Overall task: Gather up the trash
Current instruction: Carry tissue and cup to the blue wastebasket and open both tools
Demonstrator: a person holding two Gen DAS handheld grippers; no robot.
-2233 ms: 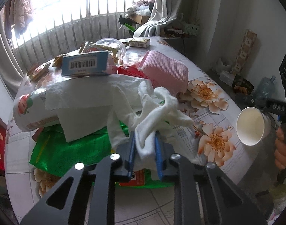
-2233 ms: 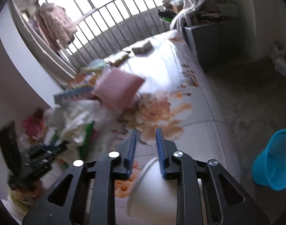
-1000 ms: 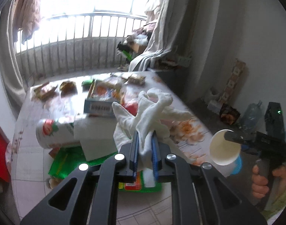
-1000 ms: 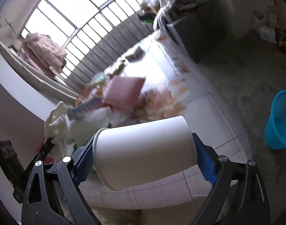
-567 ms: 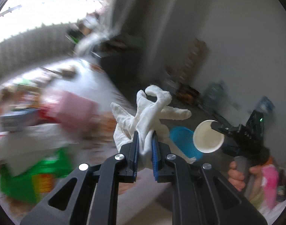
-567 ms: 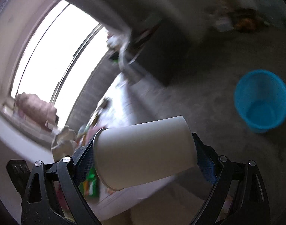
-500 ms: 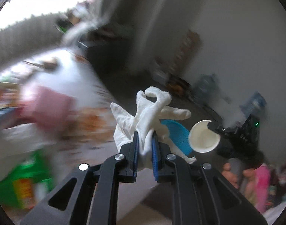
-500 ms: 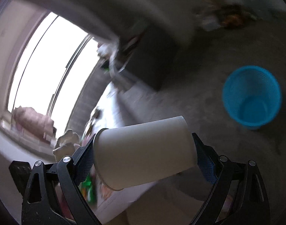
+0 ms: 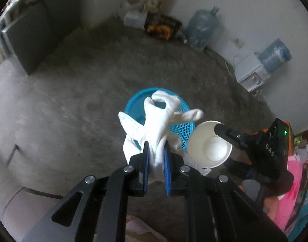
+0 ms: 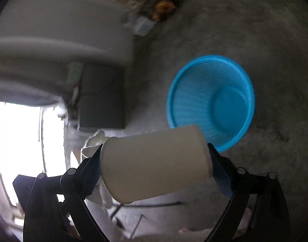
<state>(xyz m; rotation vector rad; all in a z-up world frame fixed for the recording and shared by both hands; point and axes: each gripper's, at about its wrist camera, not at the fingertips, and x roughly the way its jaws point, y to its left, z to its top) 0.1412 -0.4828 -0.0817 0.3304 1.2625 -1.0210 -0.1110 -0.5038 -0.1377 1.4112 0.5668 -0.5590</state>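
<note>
The blue mesh wastebasket (image 9: 181,130) stands open-mouthed on the concrete floor (image 9: 73,104), below and ahead of both grippers. The left gripper (image 9: 156,153), jaws narrow, pinches white crumpled gloves (image 9: 160,121) directly over its rim. The right gripper (image 10: 156,165), jaws wide, clamps a paper cup (image 10: 154,161) crosswise, just short of the basket.

We see a bright blue basket (image 9: 182,130) with a fine mesh pattern at centre frame, on a mottled grey floor (image 9: 93,80). The crumpled cloth (image 9: 160,125) before it is plain white, as is the paper cup (image 9: 210,147). Our gripper pads (image 9: 146,161) are ribbed blue on black arms. At lower right, something pink (image 9: 291,201), perhaps clothing.
</note>
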